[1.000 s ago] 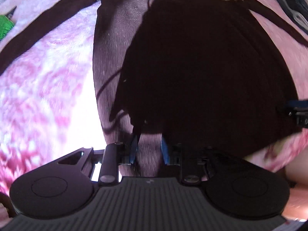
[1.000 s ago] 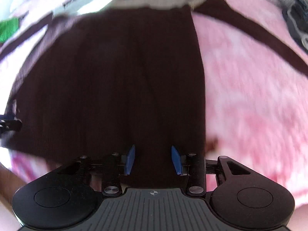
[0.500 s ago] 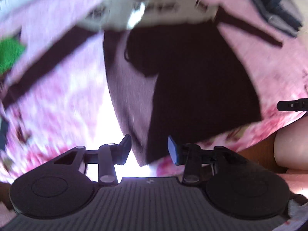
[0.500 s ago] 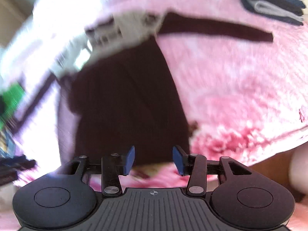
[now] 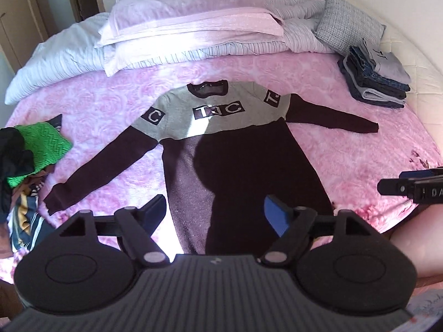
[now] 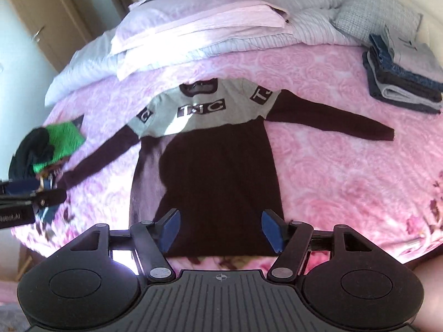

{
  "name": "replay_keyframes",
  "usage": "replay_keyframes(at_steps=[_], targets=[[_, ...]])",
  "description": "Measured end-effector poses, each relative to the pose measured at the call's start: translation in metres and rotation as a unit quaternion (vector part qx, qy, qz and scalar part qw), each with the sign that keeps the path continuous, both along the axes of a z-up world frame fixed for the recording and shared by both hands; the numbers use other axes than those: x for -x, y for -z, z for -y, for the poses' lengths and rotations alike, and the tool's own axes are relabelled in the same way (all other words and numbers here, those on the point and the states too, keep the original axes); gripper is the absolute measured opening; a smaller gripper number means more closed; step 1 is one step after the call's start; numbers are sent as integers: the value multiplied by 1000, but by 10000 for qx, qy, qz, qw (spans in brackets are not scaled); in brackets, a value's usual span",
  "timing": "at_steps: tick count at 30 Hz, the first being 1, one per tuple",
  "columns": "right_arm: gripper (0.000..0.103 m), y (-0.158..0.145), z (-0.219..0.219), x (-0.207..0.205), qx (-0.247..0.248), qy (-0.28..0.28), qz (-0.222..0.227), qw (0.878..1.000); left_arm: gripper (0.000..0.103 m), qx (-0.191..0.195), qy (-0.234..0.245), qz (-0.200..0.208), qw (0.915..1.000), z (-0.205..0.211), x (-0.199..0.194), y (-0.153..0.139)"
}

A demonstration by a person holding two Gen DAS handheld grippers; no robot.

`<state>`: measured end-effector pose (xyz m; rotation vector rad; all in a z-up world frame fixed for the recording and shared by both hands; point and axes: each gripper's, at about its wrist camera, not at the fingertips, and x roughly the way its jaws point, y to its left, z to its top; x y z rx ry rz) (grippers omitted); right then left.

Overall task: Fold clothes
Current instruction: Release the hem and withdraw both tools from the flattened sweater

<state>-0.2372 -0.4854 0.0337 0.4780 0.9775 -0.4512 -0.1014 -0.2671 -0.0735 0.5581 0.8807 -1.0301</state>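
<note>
Sweater point(image 5: 238, 163) flat on pink bedspread point(image 5: 346, 149), both hand-held grippers point(image 5: 214, 215) point(image 6: 221, 229) just spread wide, empty.

Folded stack point(image 5: 373, 80) right, clothes heap point(image 5: 30, 160) left.

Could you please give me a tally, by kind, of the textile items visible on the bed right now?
Spread sweater: 1
Stack of folded clothes: 1
Pile of unfolded clothes: 1
Grey cushion: 1
Pink blanket: 1
Total: 5

bright sunlight | hard shadow on sweater point(image 5: 249, 171) | glare by hem | fisheye-bent edges | right view slightly blurred
</note>
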Motion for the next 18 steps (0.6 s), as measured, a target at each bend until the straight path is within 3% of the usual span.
replay_keyframes(at_steps=[18], targets=[[63, -9, -64, 95, 86, -596, -85, 9981, 79, -47, -73, 53, 9999, -71, 108, -24]])
